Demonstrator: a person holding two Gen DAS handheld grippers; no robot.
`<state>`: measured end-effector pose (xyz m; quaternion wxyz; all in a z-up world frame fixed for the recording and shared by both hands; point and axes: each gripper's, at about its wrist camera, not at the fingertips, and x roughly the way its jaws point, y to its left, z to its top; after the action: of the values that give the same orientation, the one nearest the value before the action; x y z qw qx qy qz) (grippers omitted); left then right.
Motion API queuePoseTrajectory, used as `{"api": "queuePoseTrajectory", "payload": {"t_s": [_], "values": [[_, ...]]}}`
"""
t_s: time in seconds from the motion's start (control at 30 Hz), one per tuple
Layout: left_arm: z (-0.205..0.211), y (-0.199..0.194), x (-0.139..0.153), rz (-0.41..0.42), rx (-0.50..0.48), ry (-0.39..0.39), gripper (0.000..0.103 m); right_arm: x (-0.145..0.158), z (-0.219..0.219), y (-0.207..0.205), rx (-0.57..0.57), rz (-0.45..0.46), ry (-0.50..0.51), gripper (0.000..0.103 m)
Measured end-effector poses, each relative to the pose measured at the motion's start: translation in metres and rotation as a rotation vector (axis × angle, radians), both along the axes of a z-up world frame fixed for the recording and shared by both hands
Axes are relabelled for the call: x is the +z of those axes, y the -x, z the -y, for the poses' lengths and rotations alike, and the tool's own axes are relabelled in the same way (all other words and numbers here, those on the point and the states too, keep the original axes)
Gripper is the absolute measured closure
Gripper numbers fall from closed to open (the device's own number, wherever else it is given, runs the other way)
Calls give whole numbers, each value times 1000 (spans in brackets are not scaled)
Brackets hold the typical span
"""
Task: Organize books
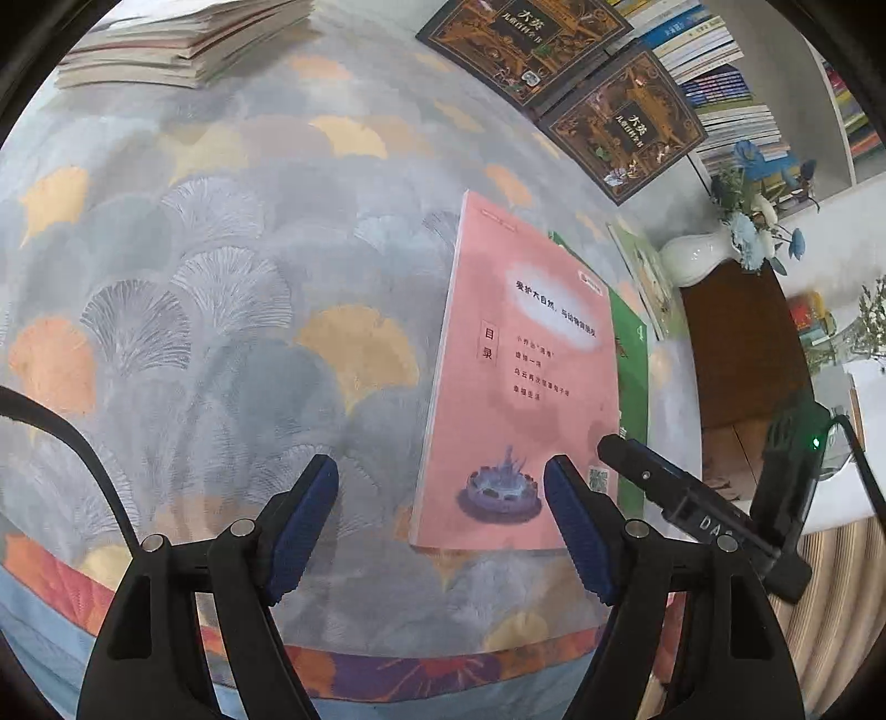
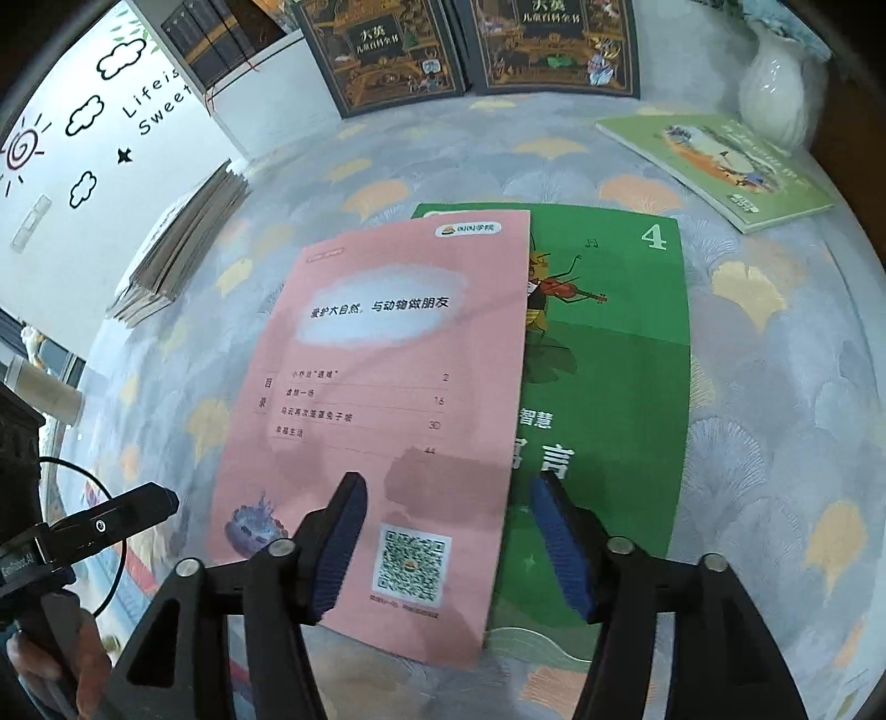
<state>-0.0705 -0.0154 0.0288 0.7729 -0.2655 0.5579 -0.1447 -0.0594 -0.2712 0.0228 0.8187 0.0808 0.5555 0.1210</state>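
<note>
The pink book (image 2: 382, 399) lies skewed across the green book (image 2: 603, 399) on the desk (image 1: 221, 249). Both the right gripper (image 2: 448, 543) and the left gripper (image 1: 443, 531) hover with jaws apart, empty. A careless pinch could drag both books together.

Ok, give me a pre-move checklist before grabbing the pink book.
1. Right gripper open, nothing pinched: ok.
2. Left gripper open, empty: ok.
3. Pink book lies flat on the green book, nothing on top: ok.
4. Pink book squared with green book: not ok, it sits skewed.
5. Stack at the far left in view: ok.
6. Pink book's near edge between the right pads: cannot tell.
</note>
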Motion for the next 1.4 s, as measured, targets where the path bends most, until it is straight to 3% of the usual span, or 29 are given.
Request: {"api": "queuePoseTrajectory", "payload": {"t_s": [0.2,0.3,0.47,0.67,0.8,0.9,0.97,1.07,1.2,1.4], "values": [[17,2,-9,-28,-25,34,28,0,-12,0,29,-22,-50,39],[22,8,-7,-13,-31,-7,28,1,-14,-1,11,-43,-64,39],[13,8,-10,-21,-18,36,28,9,-4,-4,-40,-70,-184,39],[9,6,-11,-19,-30,49,28,65,-16,1,-13,29,-286,39],[-30,11,-2,-4,81,88,28,95,-52,4,81,50,-397,41],[-75,21,8,26,214,90,28,99,-102,7,203,45,-393,41],[-105,29,12,29,291,91,28,93,-136,14,287,40,-320,42],[-128,36,15,30,331,96,28,83,-140,12,282,34,-295,42],[-119,34,10,15,255,115,28,47,-89,-13,89,-28,-164,42],[-42,1,3,8,47,42,28,0,-31,-18,-90,-130,-55,42]]}}
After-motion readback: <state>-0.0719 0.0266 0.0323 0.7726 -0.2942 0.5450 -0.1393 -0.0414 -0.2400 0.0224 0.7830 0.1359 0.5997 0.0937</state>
